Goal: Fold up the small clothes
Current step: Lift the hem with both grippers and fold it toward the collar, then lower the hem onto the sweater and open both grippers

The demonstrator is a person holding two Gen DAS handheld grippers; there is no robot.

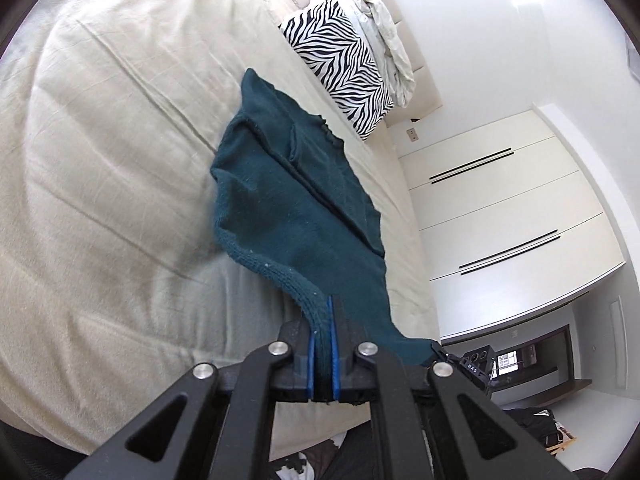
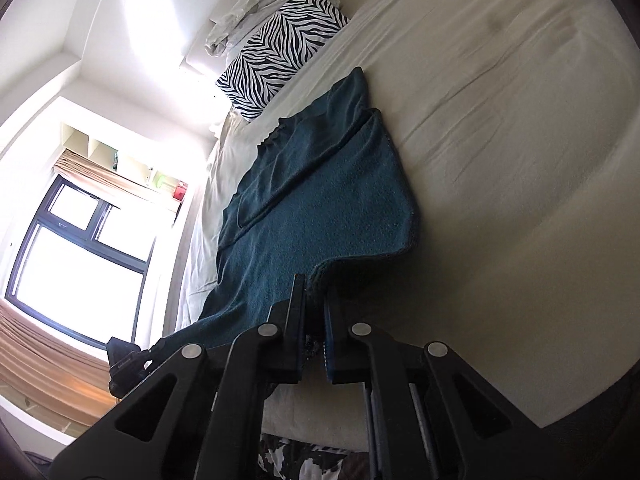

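Observation:
A dark teal knitted garment (image 1: 288, 200) lies lengthwise on the cream bed sheet (image 1: 100, 160), its near hem lifted off the bed. My left gripper (image 1: 325, 316) is shut on one corner of that ribbed hem. My right gripper (image 2: 316, 300) is shut on the other hem corner of the same garment (image 2: 320, 200). The hem stretches between the two grippers. The right gripper also shows at the hem's far corner in the left wrist view (image 1: 460, 364), and the left gripper shows in the right wrist view (image 2: 128, 360).
A zebra-print pillow (image 1: 340, 64) with crumpled pale laundry (image 1: 384, 36) behind it sits at the head of the bed. White wardrobe doors (image 1: 500, 208) stand at one side, a window (image 2: 80, 248) at the other. The bed sheet (image 2: 520, 160) spreads wide beside the garment.

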